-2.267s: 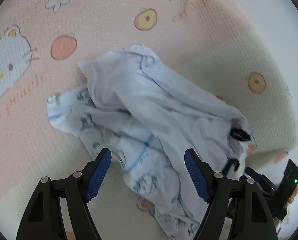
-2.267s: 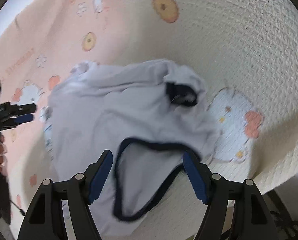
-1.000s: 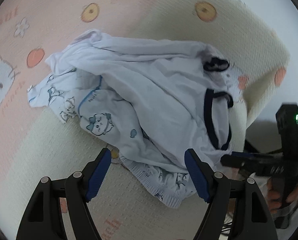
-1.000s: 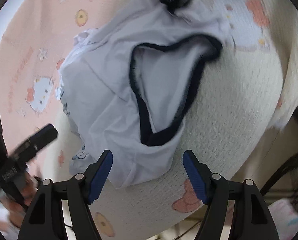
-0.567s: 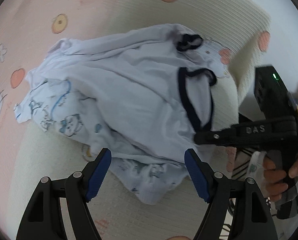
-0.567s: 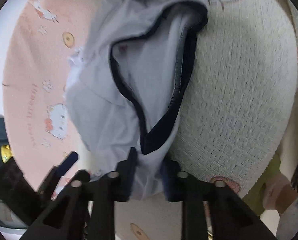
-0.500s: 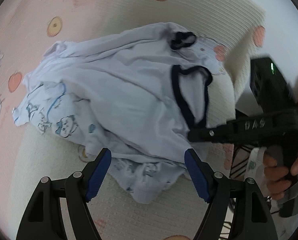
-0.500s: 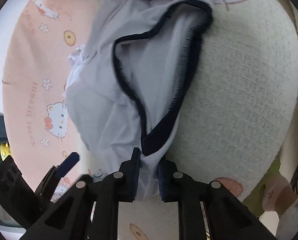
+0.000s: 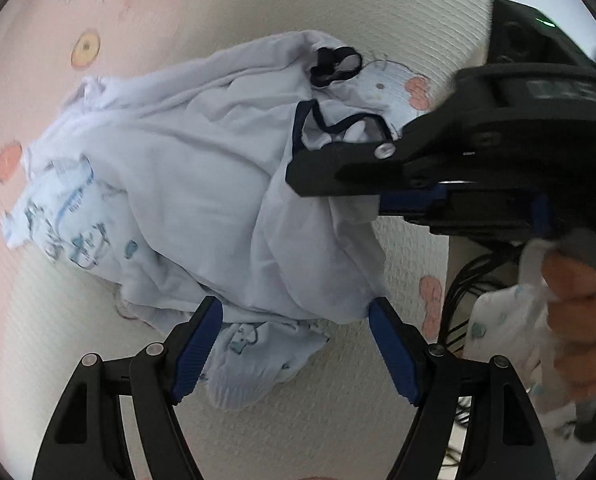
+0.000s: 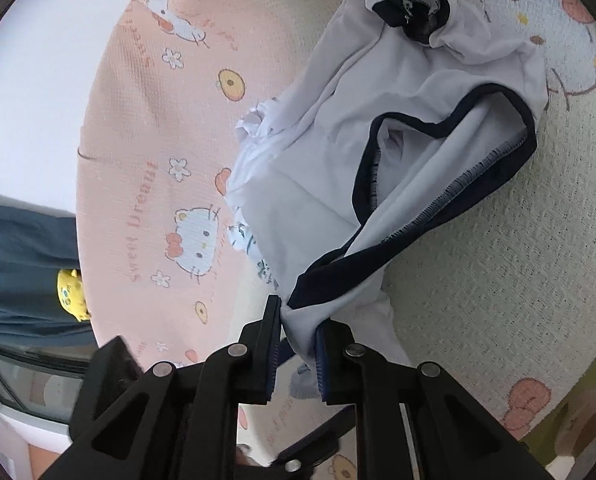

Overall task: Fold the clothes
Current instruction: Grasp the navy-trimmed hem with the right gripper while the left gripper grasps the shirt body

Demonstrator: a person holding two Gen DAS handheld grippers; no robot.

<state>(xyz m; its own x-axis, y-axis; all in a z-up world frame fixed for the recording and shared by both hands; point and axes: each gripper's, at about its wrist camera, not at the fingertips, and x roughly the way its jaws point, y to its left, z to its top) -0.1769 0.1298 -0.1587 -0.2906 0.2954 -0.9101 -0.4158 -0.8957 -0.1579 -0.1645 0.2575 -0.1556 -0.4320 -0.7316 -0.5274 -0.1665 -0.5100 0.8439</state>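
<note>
The pale white garment with navy trim is being pinched by the right tool, just closed. The left tool is being held spread above it, touching nothing.

Soft, even daylight in both views, bright, no hard shadows. Heavy fisheye: dark vignette ring at corners, quilted pink-and-cream cartoon-print bedspread bulging and curving toward edges. Left view: black right claw and hand up close, motion-smeared. White top corners blown out. Right view mostly crisp.
</note>
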